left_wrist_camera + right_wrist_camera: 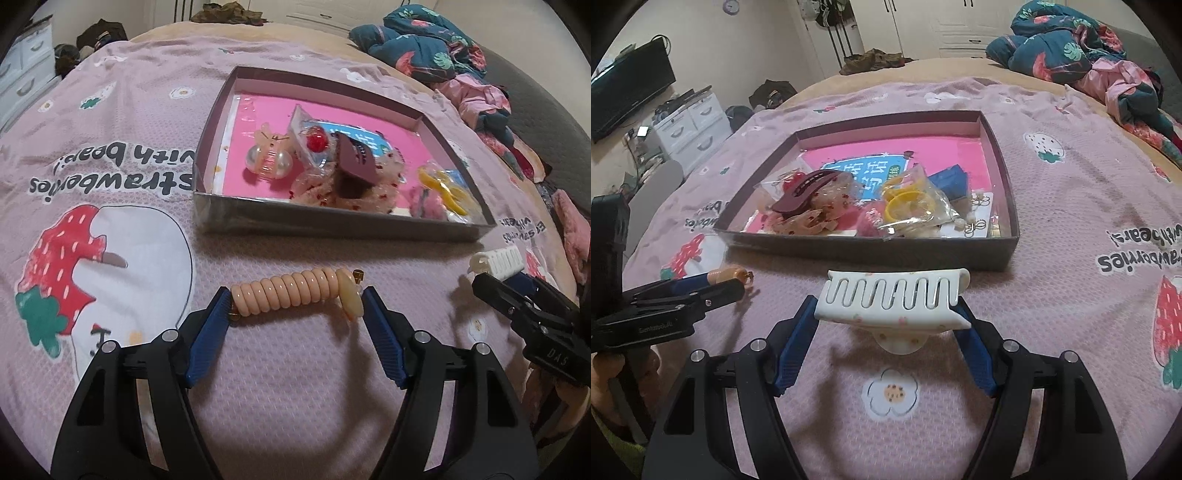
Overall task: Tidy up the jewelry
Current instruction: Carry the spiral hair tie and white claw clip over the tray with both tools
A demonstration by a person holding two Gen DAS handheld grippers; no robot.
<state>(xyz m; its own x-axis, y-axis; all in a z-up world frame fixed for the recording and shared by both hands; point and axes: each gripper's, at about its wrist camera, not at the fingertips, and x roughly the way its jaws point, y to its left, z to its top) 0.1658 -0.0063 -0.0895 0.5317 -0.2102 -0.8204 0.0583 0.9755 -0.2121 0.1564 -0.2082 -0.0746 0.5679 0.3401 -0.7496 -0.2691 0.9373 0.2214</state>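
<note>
Beyond both pairs of jaws, the box point(827, 246) on the bedspread point(129, 122) already holds a dark clip, a scrunchie and bagged pieces, so most sorting looks done. Between the right gripper's point(886, 317) jaws sits a white claw clip point(892, 301), pinched at its ends. Between the left gripper's point(295, 306) jaws, a coiled hair tie point(291, 293) is clamped. Both remain outside the box.
</note>
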